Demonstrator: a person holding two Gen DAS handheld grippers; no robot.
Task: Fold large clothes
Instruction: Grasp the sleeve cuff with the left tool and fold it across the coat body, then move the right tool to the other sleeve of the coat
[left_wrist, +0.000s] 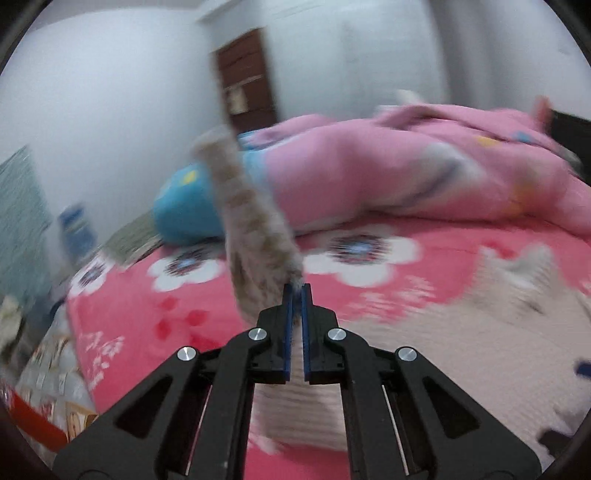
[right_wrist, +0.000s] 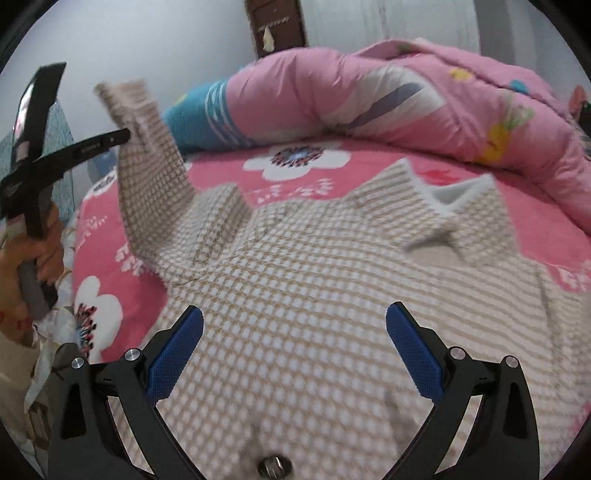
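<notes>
A beige-and-white checked shirt (right_wrist: 314, 266) lies spread on the pink flowered bed, collar (right_wrist: 454, 195) at the far right. My left gripper (left_wrist: 297, 290) is shut on the shirt's sleeve (left_wrist: 251, 221) and holds it lifted above the bed; in the right wrist view the left gripper (right_wrist: 125, 136) shows at the far left with the raised sleeve (right_wrist: 147, 155). My right gripper (right_wrist: 293, 321) is open and empty, hovering over the shirt's body. The left wrist view is blurred by motion.
A pink quilt (right_wrist: 406, 92) and a blue pillow (right_wrist: 203, 114) are piled along the far side of the bed. The pink sheet (right_wrist: 110, 229) ends at the left bed edge. A brown door (left_wrist: 245, 81) stands in the white back wall.
</notes>
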